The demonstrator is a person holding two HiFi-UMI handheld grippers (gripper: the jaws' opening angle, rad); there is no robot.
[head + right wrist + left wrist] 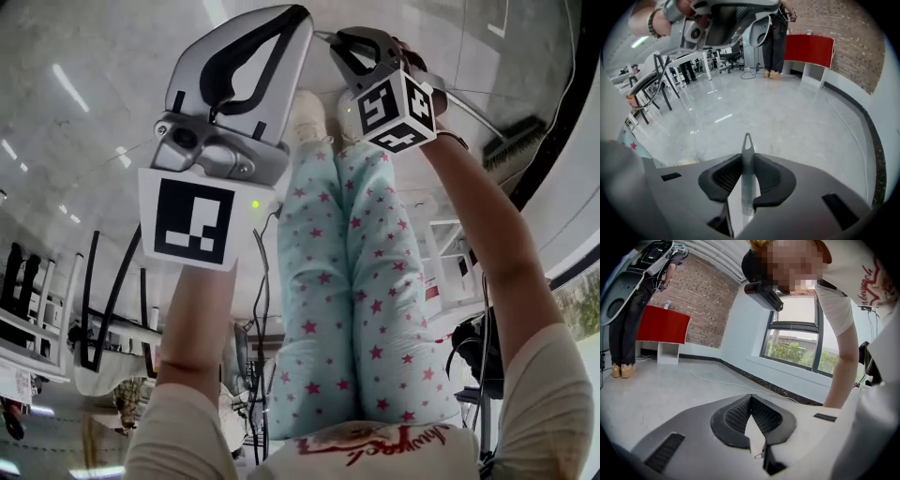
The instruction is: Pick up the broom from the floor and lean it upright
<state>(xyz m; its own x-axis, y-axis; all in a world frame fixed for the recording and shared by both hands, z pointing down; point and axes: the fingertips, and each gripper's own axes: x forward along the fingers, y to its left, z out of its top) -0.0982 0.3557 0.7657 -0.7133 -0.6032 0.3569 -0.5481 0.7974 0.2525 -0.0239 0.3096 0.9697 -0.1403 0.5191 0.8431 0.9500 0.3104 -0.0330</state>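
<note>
In the right gripper view, the broom's grey handle (pixel 747 168) lies between the jaws, and its hanging loop pokes out past the tips. My right gripper (pixel 748 161) is shut on that handle end. The head view shows the right gripper (pixel 339 39) high at centre. The thin handle (pixel 469 105) runs from it to the right, down to the broom head (pixel 511 142) on the floor. My left gripper (pixel 298 13) hangs beside it to the left, clear of the broom. Its jaws (pixel 750 399) meet at the tips with nothing between them.
The holder's legs in star-print trousers (pixel 347 281) fill the middle of the head view. A red-fronted white cabinet (pixel 809 49) stands by the brick wall, with a standing person (pixel 626 319) near it. Tables and chairs (pixel 661 79) stand to the left. A cable (pixel 722 380) lies on the floor.
</note>
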